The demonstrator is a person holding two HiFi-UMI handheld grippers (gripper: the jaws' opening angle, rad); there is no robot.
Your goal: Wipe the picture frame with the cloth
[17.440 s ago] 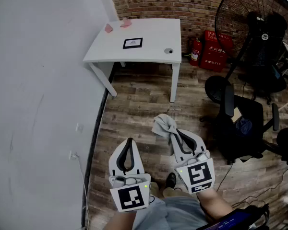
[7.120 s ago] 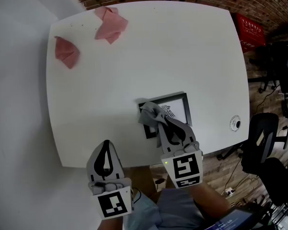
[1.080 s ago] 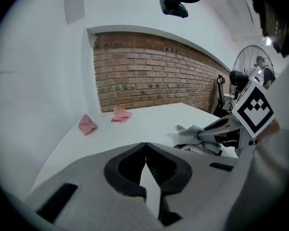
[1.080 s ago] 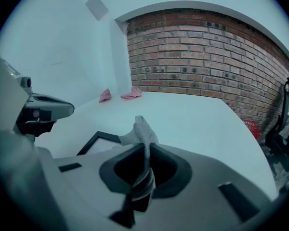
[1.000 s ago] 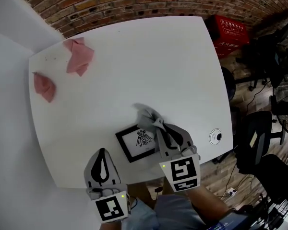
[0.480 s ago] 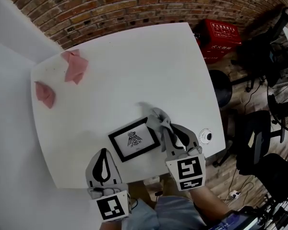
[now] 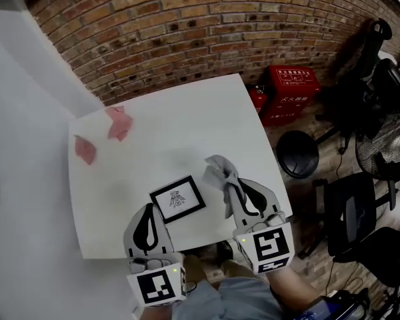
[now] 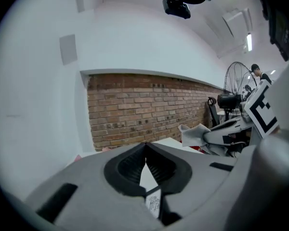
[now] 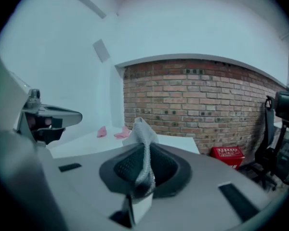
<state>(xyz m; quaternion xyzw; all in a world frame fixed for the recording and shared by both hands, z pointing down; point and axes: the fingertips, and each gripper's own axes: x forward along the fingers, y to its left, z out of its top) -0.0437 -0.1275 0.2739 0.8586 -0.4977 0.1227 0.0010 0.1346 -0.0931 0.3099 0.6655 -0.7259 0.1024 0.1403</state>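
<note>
There is 1 picture frame (image 7: 178,199), 1 grey cloth (image 7: 219,172), 2 pink cloths and 2 grippers. All of these are on or over 1 white table (image 7: 187,132).

The frame is black with a small dark print on white. It lies flat near the table's front edge, in the gap between the 2 grippers. 1 pink cloth (image 7: 119,124) lies near the far edge and the other pink cloth (image 7: 85,149) near the left edge, both towards the far left corner and well apart from the frame.

The left gripper (image 7: 148,209) hangs over the front edge. In the left gripper view its jaws meet at the tips with nothing between them (image 8: 145,147), and the frame shows past them lower down.

The right gripper (image 7: 229,187) is clamped on the grey cloth. In the right gripper view a strip of cloth (image 9: 143,148) is pinched between the jaws and its bunched end stands up above them. From the head view the cloth sits just beside the frame's right side without covering it. Whether it touches the table cannot be told.

The table stands in a corner, with a white wall on its left and a brick wall (image 7: 187,32) behind it. The floor (image 7: 320,172) is dark wood planks. To the right are a red box (image 7: 290,92) against the bricks, its contents not visible, at least 2 black office chairs (image 7: 350,212) and 1 fan (image 7: 387,145).
</note>
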